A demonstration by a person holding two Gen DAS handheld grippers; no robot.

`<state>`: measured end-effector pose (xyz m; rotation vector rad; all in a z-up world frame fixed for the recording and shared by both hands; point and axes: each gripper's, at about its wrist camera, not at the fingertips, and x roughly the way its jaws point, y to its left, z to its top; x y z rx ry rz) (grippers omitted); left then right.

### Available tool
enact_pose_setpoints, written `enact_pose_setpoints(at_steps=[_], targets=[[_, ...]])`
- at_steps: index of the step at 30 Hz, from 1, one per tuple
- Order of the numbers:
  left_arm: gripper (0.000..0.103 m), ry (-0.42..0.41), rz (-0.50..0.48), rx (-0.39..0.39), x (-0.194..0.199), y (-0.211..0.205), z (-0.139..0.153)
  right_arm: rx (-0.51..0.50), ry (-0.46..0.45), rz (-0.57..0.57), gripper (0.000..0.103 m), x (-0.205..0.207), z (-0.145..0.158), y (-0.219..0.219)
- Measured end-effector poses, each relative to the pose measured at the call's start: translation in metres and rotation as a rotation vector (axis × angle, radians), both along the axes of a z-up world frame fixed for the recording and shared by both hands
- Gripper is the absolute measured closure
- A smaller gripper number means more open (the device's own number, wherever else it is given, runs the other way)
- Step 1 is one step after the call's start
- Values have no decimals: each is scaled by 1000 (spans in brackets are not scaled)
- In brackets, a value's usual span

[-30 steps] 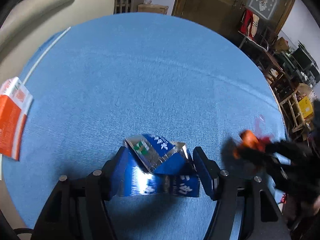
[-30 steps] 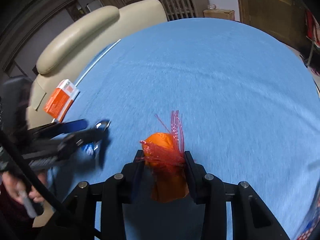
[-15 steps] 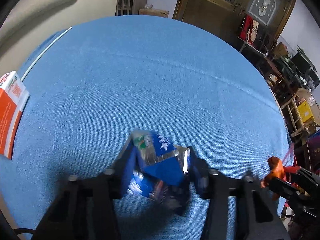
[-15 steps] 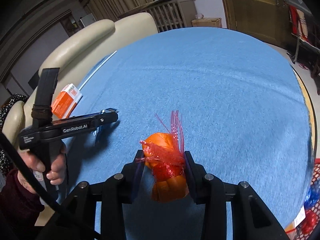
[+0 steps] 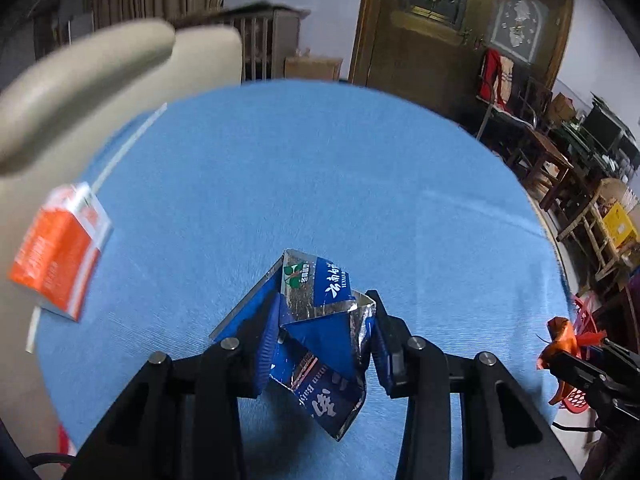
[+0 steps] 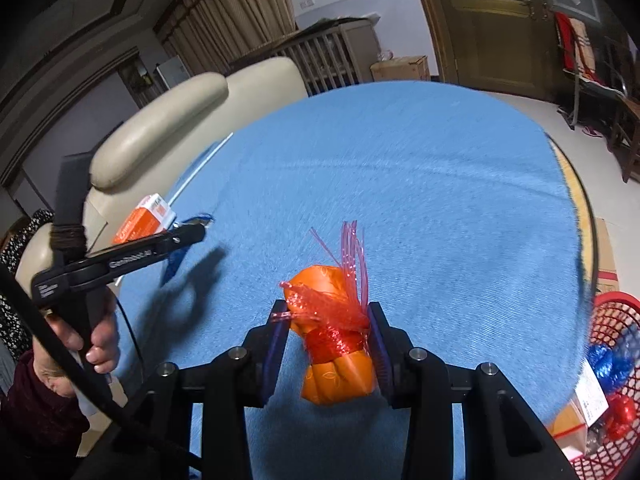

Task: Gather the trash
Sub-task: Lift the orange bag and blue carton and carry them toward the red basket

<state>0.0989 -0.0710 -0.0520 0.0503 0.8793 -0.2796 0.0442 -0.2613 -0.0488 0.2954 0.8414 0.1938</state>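
A crushed blue and silver carton [image 5: 316,280] sits between the blue pads of my left gripper [image 5: 324,320]. The jaws are closing on it and the pads press its sides. It hangs a little above the blue tablecloth [image 5: 320,180]. My right gripper [image 6: 327,316] is shut on an orange bundle [image 6: 336,376] wrapped in red netting, also held off the cloth. An orange and white box [image 5: 60,256] lies at the table's left edge. In the right wrist view the left gripper [image 6: 196,228] shows side-on at the left, held by a hand [image 6: 96,340].
A red wire basket [image 6: 612,360] with blue and red wrappers and a box stands below the table's right edge. A cream armchair [image 5: 80,80] borders the left side. A thin white strip [image 5: 128,144] lies along the cloth's left edge. Wooden furniture crowds the right background.
The left jaws narrowed onto the blue carton and lifted it off the cloth, crumpling it more. The right gripper carried the orange bundle rightward, and the red basket came into its view.
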Motion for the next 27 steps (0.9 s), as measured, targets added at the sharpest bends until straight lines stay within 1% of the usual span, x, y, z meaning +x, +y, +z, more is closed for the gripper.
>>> enact_pose_setpoints(at_steps=[5, 11, 19, 27], targets=[[60, -112, -35, 78, -38, -24, 32, 13, -44, -40, 61, -28, 16, -16], [59, -208, -101, 138, -81, -55, 59, 23, -96, -88, 61, -66, 37, -36], [59, -285, -189, 168, -122, -86, 82, 24, -151, -129, 61, -109, 58, -54], [59, -316, -263, 192, -143, -112, 89, 29, -175, -169, 61, -137, 66, -70]])
